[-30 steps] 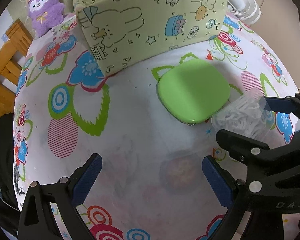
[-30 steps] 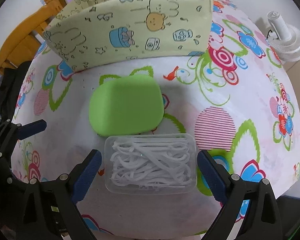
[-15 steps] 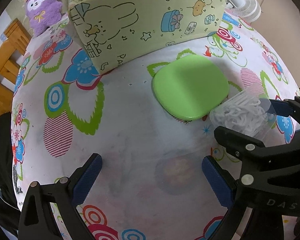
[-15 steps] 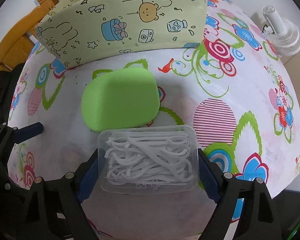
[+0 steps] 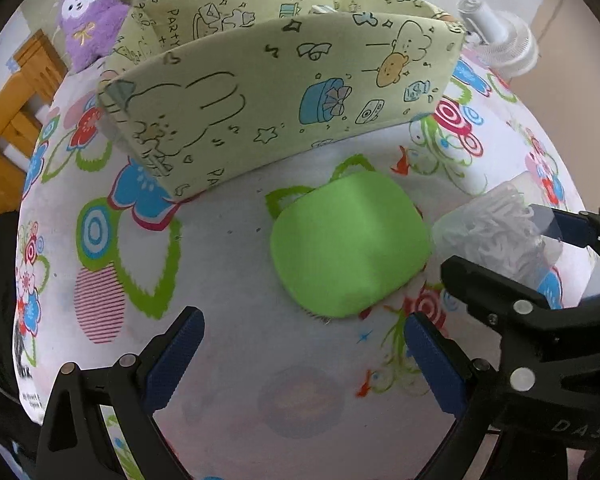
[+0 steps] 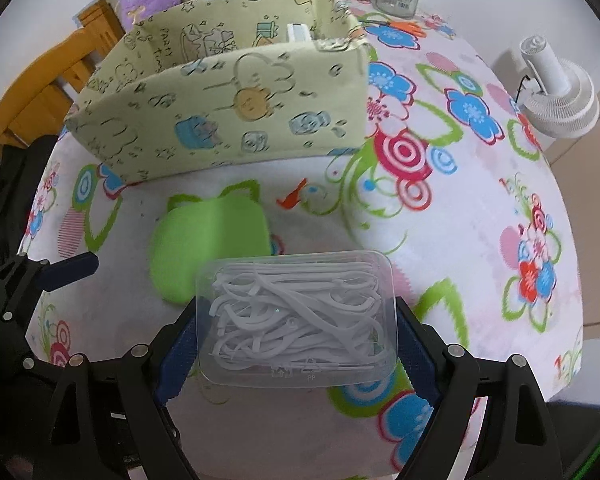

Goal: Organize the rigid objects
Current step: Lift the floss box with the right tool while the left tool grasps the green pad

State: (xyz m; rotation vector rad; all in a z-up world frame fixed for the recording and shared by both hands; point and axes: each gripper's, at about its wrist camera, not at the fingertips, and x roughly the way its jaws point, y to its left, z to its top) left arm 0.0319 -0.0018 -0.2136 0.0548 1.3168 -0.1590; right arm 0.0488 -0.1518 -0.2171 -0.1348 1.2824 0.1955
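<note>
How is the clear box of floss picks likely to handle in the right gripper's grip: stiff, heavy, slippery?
The clear plastic box of floss picks looks thin-walled, so it may flex under the right gripper, whose blue pads clamp its short sides. Filled only with small white picks, it is probably light. The smooth walls could slip, and the loose picks may shift if it tilts.

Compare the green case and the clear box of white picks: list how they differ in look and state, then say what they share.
1. The green case is opaque and plain; the clear box is see-through, showing tangled white picks.
2. The green case lies on the flowered tablecloth; the clear box is clamped in the right gripper, tilted.
3. No jaws touch the green case; the left gripper is open.

Shared: rounded corners, outside the fabric bin.
</note>
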